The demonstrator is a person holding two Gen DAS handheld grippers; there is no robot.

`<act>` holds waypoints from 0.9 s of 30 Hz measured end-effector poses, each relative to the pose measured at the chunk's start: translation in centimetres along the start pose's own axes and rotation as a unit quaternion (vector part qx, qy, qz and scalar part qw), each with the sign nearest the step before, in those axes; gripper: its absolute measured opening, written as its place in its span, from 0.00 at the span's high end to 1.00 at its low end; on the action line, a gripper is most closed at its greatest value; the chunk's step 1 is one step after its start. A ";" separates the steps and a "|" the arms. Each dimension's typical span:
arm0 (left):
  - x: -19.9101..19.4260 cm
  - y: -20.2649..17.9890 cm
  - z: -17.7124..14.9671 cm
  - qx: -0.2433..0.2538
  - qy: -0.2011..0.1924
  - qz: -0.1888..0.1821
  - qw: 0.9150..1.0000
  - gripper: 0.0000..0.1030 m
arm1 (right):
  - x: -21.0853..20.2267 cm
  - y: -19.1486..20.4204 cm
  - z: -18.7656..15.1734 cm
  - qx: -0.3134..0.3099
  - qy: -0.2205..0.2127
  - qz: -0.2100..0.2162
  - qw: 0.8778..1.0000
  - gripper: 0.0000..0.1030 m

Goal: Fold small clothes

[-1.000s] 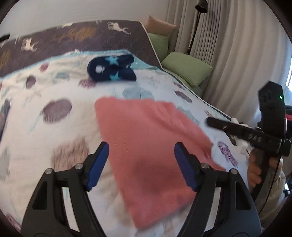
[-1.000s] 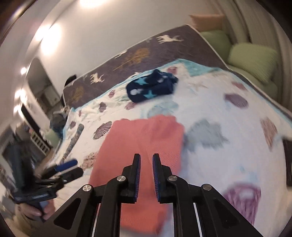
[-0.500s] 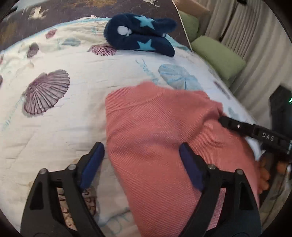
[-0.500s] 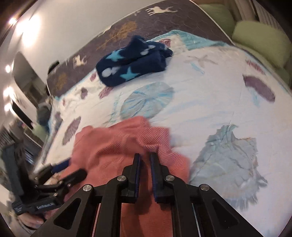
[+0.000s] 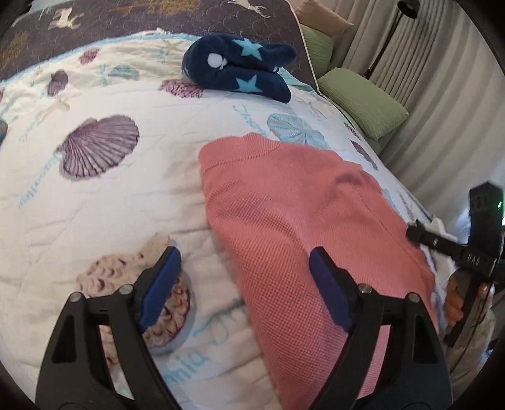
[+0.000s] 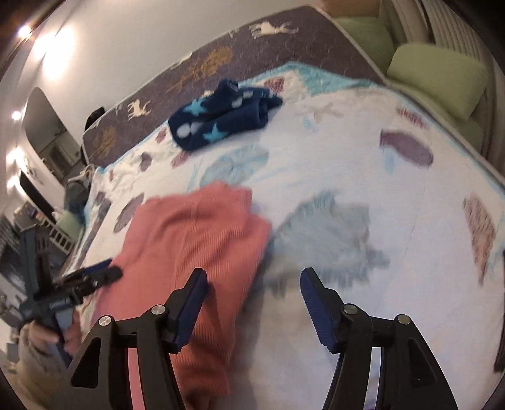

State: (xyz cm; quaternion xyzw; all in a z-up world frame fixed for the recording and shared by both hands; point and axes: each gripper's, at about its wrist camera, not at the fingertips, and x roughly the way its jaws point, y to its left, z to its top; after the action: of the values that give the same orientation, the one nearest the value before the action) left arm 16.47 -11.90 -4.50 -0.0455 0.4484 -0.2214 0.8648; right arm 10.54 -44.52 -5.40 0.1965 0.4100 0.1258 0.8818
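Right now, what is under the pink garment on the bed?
The pink garment lies flat on the seashell-print quilt, which shows all around it. Whatever pattern, or anything else, sits directly beneath the fabric is covered. Both claws are open, holding nothing.

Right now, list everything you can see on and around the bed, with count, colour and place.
Knit garment: one, coral pink, lying near the bed's front edge.
Fleece garment: one, navy with light blue stars, bundled farther back.
Seashell quilt: one, white with purple and blue shells, covering the bed.
Dark quilt: one, brown with deer, at the far end.
Cushions: at least two green, beside the bed by the curtains.
Floor lamp: one, black, by the curtains.
Left gripper: open, over the knit garment's edge.
Right gripper: open, holding nothing.
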 end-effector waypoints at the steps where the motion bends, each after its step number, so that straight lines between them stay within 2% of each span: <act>1: 0.1 0.1 0.0 -0.007 0.005 -0.006 1.000 0.19 | 0.2 0.0 -0.1 0.003 0.005 0.011 1.000 0.38; 8: 0.5 -0.7 -0.3 0.004 0.017 -0.023 1.000 0.19 | 1.8 0.3 0.3 0.009 0.010 0.068 0.998 0.39; 10: 0.7 -0.8 -0.3 0.008 0.019 -0.029 0.999 0.18 | 2.4 0.5 0.4 0.005 0.012 0.079 0.997 0.42; 12: 1.0 -0.8 -0.3 0.013 0.019 -0.033 0.999 0.17 | 3.0 0.8 0.6 -0.003 0.013 0.079 0.997 0.45; 16: 1.7 -0.9 -0.1 0.023 0.019 -0.043 0.999 0.12 | 3.6 0.9 1.2 -0.010 0.019 0.097 0.995 0.45; 22: 2.2 -1.4 -0.1 0.037 0.015 -0.050 0.998 0.10 | 5.0 1.1 1.9 -0.017 0.034 0.149 0.988 0.45; 27: 2.6 -1.6 0.2 0.043 0.015 -0.064 0.997 0.10 | 5.8 1.5 2.5 -0.025 0.044 0.154 0.987 0.46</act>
State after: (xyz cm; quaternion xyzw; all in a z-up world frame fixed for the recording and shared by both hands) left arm 17.31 -14.49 -5.90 -0.0331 0.4478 -0.2961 0.8430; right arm 16.08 -41.54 -7.15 0.2293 0.4095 0.2791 0.8378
